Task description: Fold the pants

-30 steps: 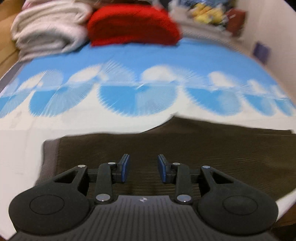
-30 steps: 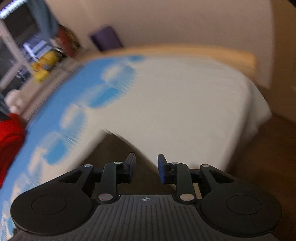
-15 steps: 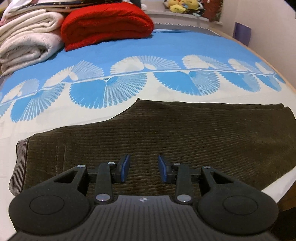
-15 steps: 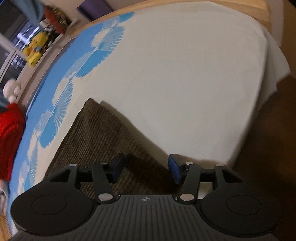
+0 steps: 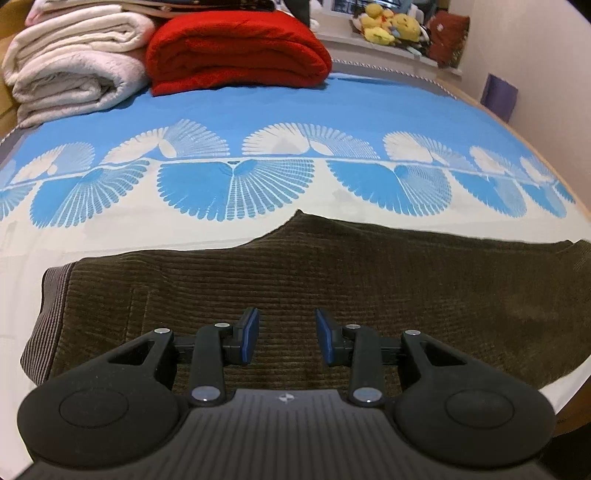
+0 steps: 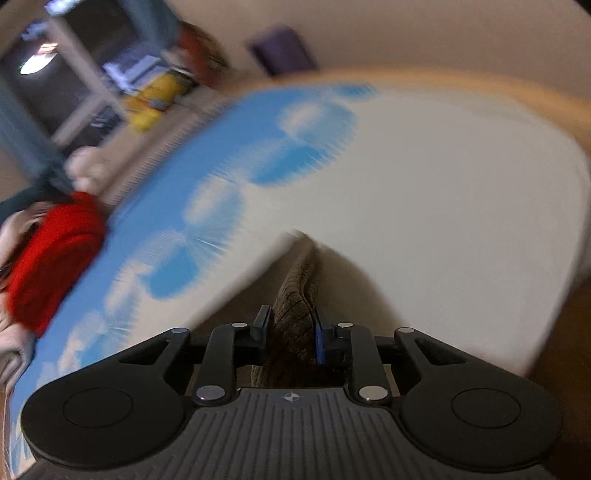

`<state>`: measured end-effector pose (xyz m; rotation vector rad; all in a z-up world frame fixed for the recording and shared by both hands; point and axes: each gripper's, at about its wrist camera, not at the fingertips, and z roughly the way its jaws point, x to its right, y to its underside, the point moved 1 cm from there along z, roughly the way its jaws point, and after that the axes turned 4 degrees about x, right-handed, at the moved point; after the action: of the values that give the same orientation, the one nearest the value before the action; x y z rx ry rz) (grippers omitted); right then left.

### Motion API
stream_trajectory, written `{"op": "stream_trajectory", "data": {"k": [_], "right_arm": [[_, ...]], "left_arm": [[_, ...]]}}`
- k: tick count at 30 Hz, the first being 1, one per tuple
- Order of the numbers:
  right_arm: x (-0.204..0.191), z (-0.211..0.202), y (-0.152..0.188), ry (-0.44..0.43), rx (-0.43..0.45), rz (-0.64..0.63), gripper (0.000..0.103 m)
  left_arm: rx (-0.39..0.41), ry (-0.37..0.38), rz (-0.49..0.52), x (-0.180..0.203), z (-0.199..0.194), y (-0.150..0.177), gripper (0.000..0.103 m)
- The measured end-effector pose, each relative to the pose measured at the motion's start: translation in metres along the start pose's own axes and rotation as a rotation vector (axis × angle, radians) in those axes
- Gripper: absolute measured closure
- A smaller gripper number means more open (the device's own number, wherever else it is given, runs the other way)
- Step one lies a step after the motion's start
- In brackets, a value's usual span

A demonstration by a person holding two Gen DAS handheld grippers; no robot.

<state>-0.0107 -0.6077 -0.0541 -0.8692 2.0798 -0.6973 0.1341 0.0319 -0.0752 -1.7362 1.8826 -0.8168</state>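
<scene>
Dark brown corduroy pants [image 5: 332,280] lie flat across the near part of the bed, striped waistband [image 5: 48,314] at the left, legs running right. My left gripper [image 5: 286,341] is open and empty, low over the middle of the pants. In the blurred right wrist view my right gripper [image 6: 290,334] is shut on a bunched end of the pants [image 6: 299,295], lifted off the white sheet.
The bed has a blue and white fan-pattern cover [image 5: 280,122]. Folded white blankets [image 5: 74,62] and a folded red blanket [image 5: 236,48] sit at the far side. Plush toys [image 5: 391,26] line the sill. The bed's right edge [image 6: 546,295] drops to the floor.
My right gripper has closed on the pants' leg end and is lifting it; the view is now blurred by motion. My left gripper has backed off slightly and stays open.
</scene>
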Motion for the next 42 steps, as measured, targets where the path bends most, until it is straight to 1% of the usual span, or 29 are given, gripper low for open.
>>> {"op": "stream_trajectory", "data": {"k": [2, 4, 6, 8, 10, 11, 13, 14, 15, 16, 17, 18, 19, 20, 21, 22, 23, 25, 26, 27, 30, 34, 36, 38, 39, 40, 41, 42], "right_arm": [[-0.051, -0.013, 0.000, -0.081, 0.062, -0.116, 0.080], [-0.109, -0.024, 0.011, -0.198, 0.111, -0.239, 0.080], [-0.166, -0.029, 0.032, -0.328, 0.109, -0.339, 0.080], [-0.221, -0.030, 0.063, -0.442, 0.082, -0.447, 0.080], [-0.272, -0.026, 0.101, -0.538, 0.029, -0.532, 0.080], [-0.292, -0.022, 0.119, -0.569, -0.005, -0.559, 0.079], [-0.328, -0.010, 0.158, -0.595, -0.087, -0.610, 0.076], [-0.340, -0.003, 0.178, -0.606, -0.138, -0.632, 0.074], [-0.352, 0.006, 0.198, -0.623, -0.214, -0.654, 0.074], [-0.363, 0.016, 0.220, -0.637, -0.323, -0.688, 0.074], [-0.369, 0.020, 0.238, -0.633, -0.403, -0.732, 0.074], [-0.373, 0.018, 0.253, -0.635, -0.459, -0.782, 0.074], [-0.375, 0.015, 0.260, -0.661, -0.494, -0.816, 0.074], [-0.374, 0.009, 0.263, -0.703, -0.509, -0.845, 0.073], [-0.373, 0.002, 0.260, -0.734, -0.491, -0.862, 0.070], [-0.367, -0.002, 0.251, -0.744, -0.453, -0.865, 0.061], [-0.360, -0.003, 0.242, -0.730, -0.426, -0.853, 0.057], [-0.344, 0.002, 0.229, -0.664, -0.387, -0.833, 0.056], [-0.339, 0.005, 0.229, -0.622, -0.387, -0.844, 0.055], [-0.337, 0.008, 0.230, -0.598, -0.392, -0.858, 0.054], [-0.342, 0.016, 0.249, -0.599, -0.409, -0.947, 0.055], [-0.354, 0.017, 0.290, -0.629, -0.434, -1.071, 0.055], [-0.363, 0.020, 0.307, -0.625, -0.431, -1.135, 0.055], [-0.367, 0.023, 0.315, -0.615, -0.410, -1.180, 0.058], [-0.369, 0.027, 0.317, -0.601, -0.404, -1.187, 0.074], [-0.367, 0.030, 0.310, -0.596, -0.416, -1.157, 0.092], [-0.367, 0.030, 0.301, -0.616, -0.422, -1.110, 0.092], [-0.367, 0.025, 0.293, -0.631, -0.382, -1.083, 0.092]], "left_arm": [[0.002, -0.003, -0.021, -0.006, -0.002, 0.000, 0.065], [0.001, -0.012, -0.039, -0.014, -0.003, 0.000, 0.065], [-0.002, -0.024, -0.057, -0.021, -0.004, 0.001, 0.065], [-0.007, -0.034, -0.080, -0.030, -0.006, 0.003, 0.065], [-0.010, -0.044, -0.098, -0.038, -0.007, 0.004, 0.065], [-0.010, -0.048, -0.106, -0.042, -0.008, 0.004, 0.065], [-0.015, -0.053, -0.126, -0.051, -0.008, 0.004, 0.065], [-0.020, -0.051, -0.137, -0.054, -0.008, 0.004, 0.065], [-0.027, -0.047, -0.148, -0.057, -0.007, 0.004, 0.065], [-0.036, -0.043, -0.159, -0.060, -0.006, 0.005, 0.065], [-0.041, -0.040, -0.167, -0.062, -0.006, 0.005, 0.065], [-0.046, -0.037, -0.172, -0.063, -0.005, 0.005, 0.065], [-0.048, -0.034, -0.172, -0.064, -0.005, 0.005, 0.065], [-0.048, -0.030, -0.170, -0.064, -0.005, 0.006, 0.065], [-0.045, -0.025, -0.167, -0.064, -0.006, 0.006, 0.065], [-0.043, -0.020, -0.166, -0.063, -0.006, 0.005, 0.065], [-0.043, -0.013, -0.166, -0.064, -0.007, 0.005, 0.065], [-0.045, -0.007, -0.166, -0.061, -0.006, 0.005, 0.065], [-0.047, -0.005, -0.162, -0.060, -0.005, 0.005, 0.065], [-0.049, -0.005, -0.159, -0.059, -0.004, 0.005, 0.065], [-0.058, -0.005, -0.152, -0.054, -0.002, 0.005, 0.065], [-0.070, -0.014, -0.126, -0.048, 0.002, 0.007, 0.065], [-0.074, -0.020, -0.121, -0.049, 0.003, 0.009, 0.065], [-0.077, -0.027, -0.131, -0.052, 0.003, 0.009, 0.065], [-0.077, -0.029, -0.138, -0.054, 0.003, 0.009, 0.065], [-0.076, -0.030, -0.144, -0.056, 0.003, 0.009, 0.065], [-0.073, -0.031, -0.149, -0.057, 0.003, 0.008, 0.065], [-0.070, -0.031, -0.153, -0.058, 0.003, 0.007, 0.065]]}}
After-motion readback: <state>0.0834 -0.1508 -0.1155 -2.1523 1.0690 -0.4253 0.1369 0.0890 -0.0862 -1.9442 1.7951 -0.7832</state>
